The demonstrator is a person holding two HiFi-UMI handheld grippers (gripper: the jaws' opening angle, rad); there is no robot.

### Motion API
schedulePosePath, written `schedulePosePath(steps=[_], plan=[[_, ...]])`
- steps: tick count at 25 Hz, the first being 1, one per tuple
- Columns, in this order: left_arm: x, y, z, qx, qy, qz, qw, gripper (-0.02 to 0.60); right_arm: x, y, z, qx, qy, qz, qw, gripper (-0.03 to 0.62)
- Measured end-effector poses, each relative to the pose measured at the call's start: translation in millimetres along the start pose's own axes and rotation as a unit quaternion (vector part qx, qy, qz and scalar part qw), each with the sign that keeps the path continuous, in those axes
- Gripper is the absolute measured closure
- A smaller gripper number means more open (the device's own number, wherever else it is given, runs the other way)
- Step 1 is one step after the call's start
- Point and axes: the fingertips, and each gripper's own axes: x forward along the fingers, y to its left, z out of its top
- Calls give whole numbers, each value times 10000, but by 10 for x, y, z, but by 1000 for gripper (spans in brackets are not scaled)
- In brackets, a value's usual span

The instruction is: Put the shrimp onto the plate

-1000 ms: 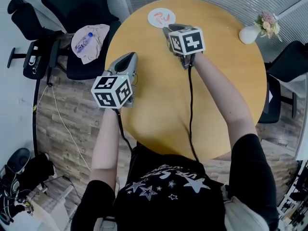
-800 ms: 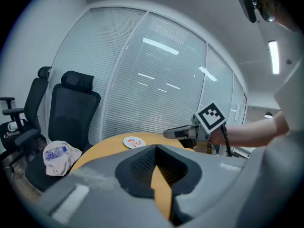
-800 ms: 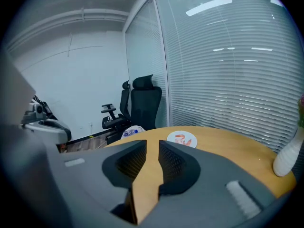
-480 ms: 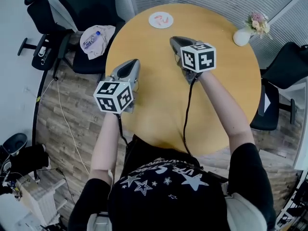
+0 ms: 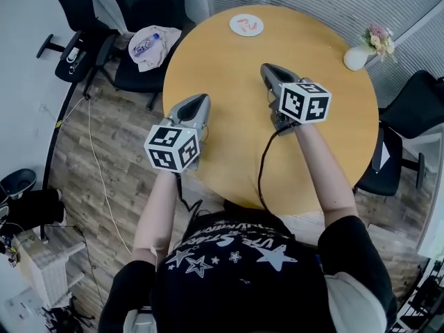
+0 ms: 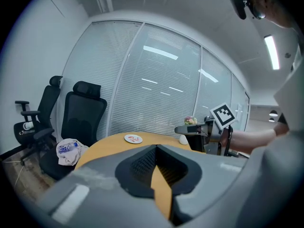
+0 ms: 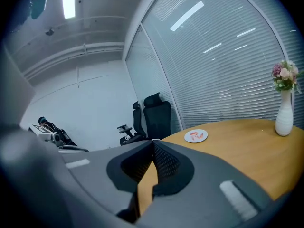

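Observation:
A small white plate [image 5: 246, 25] lies at the far edge of the round wooden table [image 5: 236, 144], with red shrimp [image 5: 245, 23] lying on it. My right gripper [image 5: 266, 68] hovers over the table's middle right, well short of the plate, jaws shut and empty. At the table's left edge my left gripper [image 5: 201, 98] is shut too, with nothing in it. In the left gripper view the plate [image 6: 133, 138] shows far ahead, past the closed tips [image 6: 155, 147]. The right gripper view has the plate [image 7: 195, 136] ahead of its closed tips [image 7: 153, 141].
A white vase with flowers [image 5: 359, 53] stands at the table's far right edge. Black office chairs [image 5: 132, 5] stand at the far left, one holding a cloth and a bottle [image 5: 154, 46]. Another chair [image 5: 411, 106] is at the right. Cables lie on the wooden floor.
My right gripper has drawn back from beside the plate toward the person. The left gripper has hardly moved. The shrimp stay on the plate.

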Motion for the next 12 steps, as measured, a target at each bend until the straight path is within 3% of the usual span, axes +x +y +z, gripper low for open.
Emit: schedulePosePath(steps=[5, 12], plan=[[-530, -65, -127, -49, -115, 137, 9998, 580, -218, 428, -176, 45, -23, 214, 9998, 594], [-1291, -283, -313, -125, -290, 320, 9990, 580, -608, 1111, -349, -369, 20, 450, 9983, 594]])
